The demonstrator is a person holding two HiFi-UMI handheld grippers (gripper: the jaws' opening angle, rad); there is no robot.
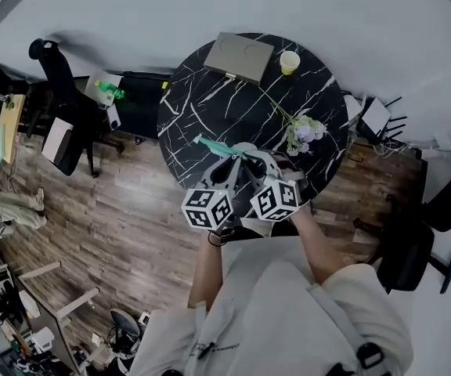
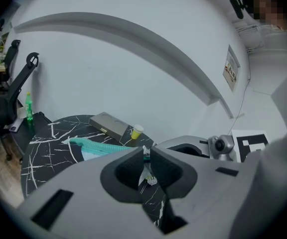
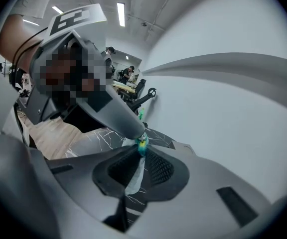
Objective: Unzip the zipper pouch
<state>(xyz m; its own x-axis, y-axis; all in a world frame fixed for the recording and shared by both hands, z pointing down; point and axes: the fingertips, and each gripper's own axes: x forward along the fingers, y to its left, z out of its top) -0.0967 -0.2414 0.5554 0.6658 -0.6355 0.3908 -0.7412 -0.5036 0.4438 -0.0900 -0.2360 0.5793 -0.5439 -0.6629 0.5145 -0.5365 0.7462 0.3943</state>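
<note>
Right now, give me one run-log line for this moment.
left tool: shut on zipper pull | right tool: shut on pouch | pouch: over table

Here's a black table (image 1: 210, 100), veined white like marble. The zipper pouch (image 1: 214, 145) shows teal. Yellow cup (image 1: 290, 61), grey box (image 1: 239, 56), lilac-and-white flowers (image 1: 304, 134), brown wood-grain floor (image 1: 116, 210).

1. A round black marble table (image 1: 210, 108) stands on a wooden floor (image 1: 124, 218).
2. A flat grey box (image 1: 239, 56) lies at its far edge, with a yellow cup (image 1: 290, 61) just beside it.
3. A sprig of pale flowers (image 1: 304, 131) lies toward the table's right side.
4. A black office chair (image 1: 61, 92) and a green bottle (image 1: 110, 90) stand off to the left.
</note>
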